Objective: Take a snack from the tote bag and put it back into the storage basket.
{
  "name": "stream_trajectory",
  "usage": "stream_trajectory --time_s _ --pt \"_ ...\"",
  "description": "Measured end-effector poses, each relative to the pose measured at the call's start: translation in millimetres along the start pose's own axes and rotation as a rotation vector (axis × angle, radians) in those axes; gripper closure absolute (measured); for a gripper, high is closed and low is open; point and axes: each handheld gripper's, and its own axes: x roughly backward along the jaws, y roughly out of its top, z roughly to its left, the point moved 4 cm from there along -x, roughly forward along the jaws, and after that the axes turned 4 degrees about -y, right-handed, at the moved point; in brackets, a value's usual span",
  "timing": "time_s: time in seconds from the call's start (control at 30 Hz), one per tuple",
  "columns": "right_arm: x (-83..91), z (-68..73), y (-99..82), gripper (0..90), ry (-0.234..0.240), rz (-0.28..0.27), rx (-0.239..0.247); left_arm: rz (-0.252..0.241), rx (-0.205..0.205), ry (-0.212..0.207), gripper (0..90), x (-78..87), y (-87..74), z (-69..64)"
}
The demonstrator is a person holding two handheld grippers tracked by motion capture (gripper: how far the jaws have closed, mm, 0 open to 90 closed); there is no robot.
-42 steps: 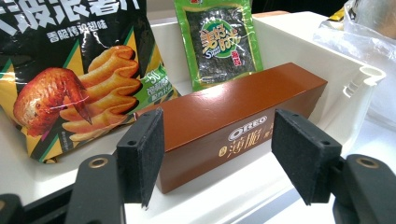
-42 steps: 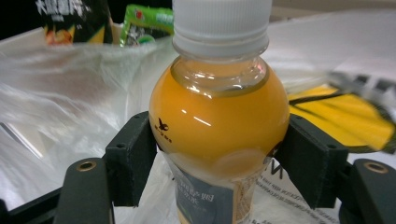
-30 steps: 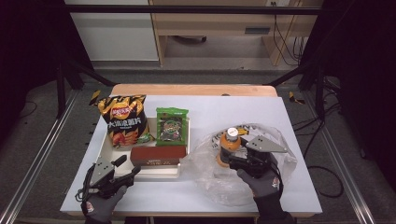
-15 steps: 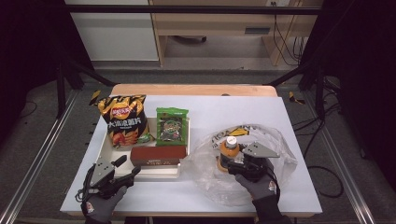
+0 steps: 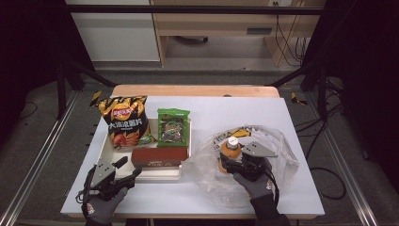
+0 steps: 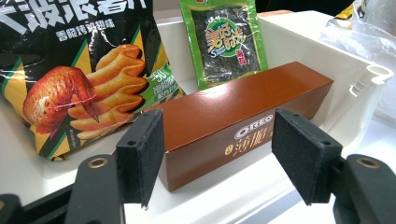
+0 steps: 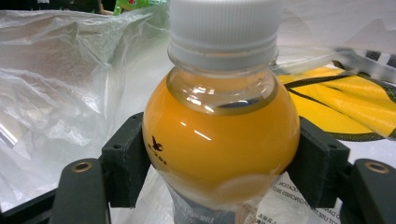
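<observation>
My right gripper (image 5: 231, 162) is shut on a small bottle of orange juice (image 5: 230, 149) with a white cap. Its pads press on both sides of the round belly (image 7: 219, 135). The bottle stands upright amid a crumpled clear plastic bag (image 5: 277, 155) on the right of the table. My left gripper (image 5: 129, 167) is open at the front left corner of the white tray (image 5: 155, 175). It points at a brown Oreo box (image 6: 233, 116) that lies a short way beyond its jaws.
In the tray, behind the Oreo box (image 5: 159, 157), lie a black and yellow chips bag (image 5: 124, 120) and a green seaweed pack (image 5: 172, 126). A yellow printed sheet (image 7: 355, 102) shows through the bag (image 7: 60, 79). Bare white table lies behind the bag.
My right gripper has sunk a little with the bottle in it. The left gripper has stayed where it was.
</observation>
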Motion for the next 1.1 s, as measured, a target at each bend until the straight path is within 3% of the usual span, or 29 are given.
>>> stream_trajectory --time_s 0.27,0.8,1.1 --pt "6.9 4.3 9.1 30.7 0.008 0.004 0.032 0.003 0.001 -0.005 33.6 -0.5 0.4 0.1" --pt "53.4 16.0 66.4 30.6 0.068 -0.138 0.058 -0.007 -0.004 -0.003 32.4 1.0 10.1 3.6" --pt "66.4 36.4 92.4 30.7 0.132 -0.186 0.073 -0.02 0.005 -0.001 31.3 4.2 14.9 9.4"
